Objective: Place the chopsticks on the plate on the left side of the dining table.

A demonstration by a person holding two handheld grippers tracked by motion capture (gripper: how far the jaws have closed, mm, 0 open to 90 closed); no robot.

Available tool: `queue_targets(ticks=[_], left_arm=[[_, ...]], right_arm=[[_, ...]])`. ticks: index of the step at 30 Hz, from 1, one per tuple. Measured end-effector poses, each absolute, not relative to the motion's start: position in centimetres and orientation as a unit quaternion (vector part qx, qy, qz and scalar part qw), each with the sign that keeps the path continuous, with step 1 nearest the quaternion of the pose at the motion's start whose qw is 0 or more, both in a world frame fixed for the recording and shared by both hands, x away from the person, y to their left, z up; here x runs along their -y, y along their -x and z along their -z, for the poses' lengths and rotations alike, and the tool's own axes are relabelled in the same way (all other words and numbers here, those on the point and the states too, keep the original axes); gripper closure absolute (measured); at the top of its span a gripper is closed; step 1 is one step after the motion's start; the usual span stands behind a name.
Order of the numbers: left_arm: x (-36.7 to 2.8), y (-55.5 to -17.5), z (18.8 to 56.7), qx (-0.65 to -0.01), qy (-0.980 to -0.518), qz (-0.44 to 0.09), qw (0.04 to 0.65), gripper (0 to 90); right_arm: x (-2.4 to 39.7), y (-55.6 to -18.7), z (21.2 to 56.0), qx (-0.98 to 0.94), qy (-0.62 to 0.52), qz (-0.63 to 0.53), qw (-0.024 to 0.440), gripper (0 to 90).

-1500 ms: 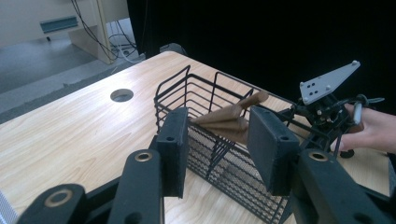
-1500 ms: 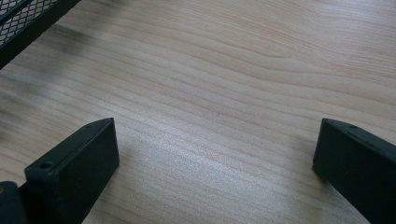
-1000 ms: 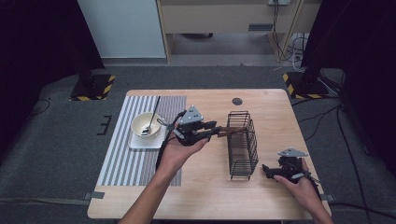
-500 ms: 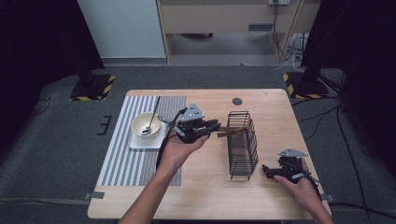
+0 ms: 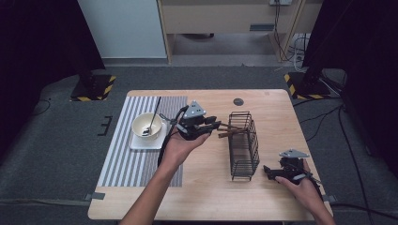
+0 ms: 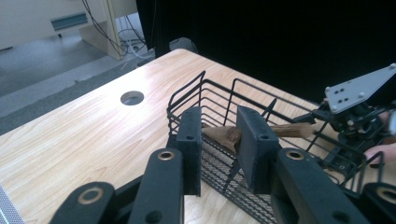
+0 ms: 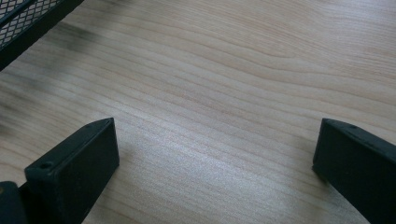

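Note:
A black wire basket (image 5: 244,145) stands upright on the wooden table (image 5: 206,197). A brown wooden utensil (image 5: 233,131) lies across its near rim, poking out to the left. My left gripper (image 5: 215,126) hovers at that end. In the left gripper view its jaws have just been opening. The utensil (image 6: 289,130) points its tip into the gap between the pads (image 6: 254,140), which do not press on it; my left gripper (image 6: 219,122) is open. My right gripper (image 5: 268,171) rests open on the table right of the basket, with bare wood between its fingers (image 7: 74,168).
A cream bowl (image 5: 146,125) with a spoon in it sits on a white square plate, on a striped mat (image 5: 126,164) at the left. A round cable hole (image 5: 238,101) lies near the far edge. The basket's corner (image 7: 23,18) is close to the right gripper.
The left gripper has shifted slightly toward the far side beside the basket; the wooden utensil still lies over the rim. The right hand has kept still.

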State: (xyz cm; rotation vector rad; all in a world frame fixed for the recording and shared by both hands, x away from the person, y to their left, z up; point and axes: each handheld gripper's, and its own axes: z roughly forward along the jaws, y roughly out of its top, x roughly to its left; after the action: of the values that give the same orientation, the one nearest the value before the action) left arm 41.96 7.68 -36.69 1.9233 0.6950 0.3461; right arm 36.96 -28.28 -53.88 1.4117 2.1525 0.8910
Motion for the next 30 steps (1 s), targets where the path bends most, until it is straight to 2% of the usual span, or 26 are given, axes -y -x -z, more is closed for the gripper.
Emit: queue_targets(ticks=[11,20,25,26,27,30], left_arm=[[-7.1,-42.8,37.7,-0.288,-0.806,-0.137,0.499,66.8],[-6.4,-42.6,37.2,-0.281,-0.809,-0.141,0.496,68.2],[-6.1,-42.4,37.0,-0.279,-0.811,-0.143,0.494,74.2],[-6.0,-42.3,37.0,-0.279,-0.812,-0.142,0.493,78.9],[-5.9,-42.3,37.0,-0.278,-0.811,-0.143,0.494,79.4],[-5.7,-42.1,36.9,-0.278,-0.815,-0.166,0.480,82.0]], right_arm=[[28.3,-37.0,53.9,-0.774,-0.505,-0.321,0.207,0.2],[28.3,-36.9,53.9,-0.775,-0.504,-0.321,0.207,0.2],[28.3,-36.9,53.9,-0.775,-0.504,-0.321,0.207,0.2],[28.3,-36.9,53.9,-0.775,-0.503,-0.321,0.207,0.1],[28.3,-36.9,53.9,-0.775,-0.503,-0.321,0.207,0.2],[28.3,-36.9,53.9,-0.775,-0.503,-0.321,0.206,0.2]])
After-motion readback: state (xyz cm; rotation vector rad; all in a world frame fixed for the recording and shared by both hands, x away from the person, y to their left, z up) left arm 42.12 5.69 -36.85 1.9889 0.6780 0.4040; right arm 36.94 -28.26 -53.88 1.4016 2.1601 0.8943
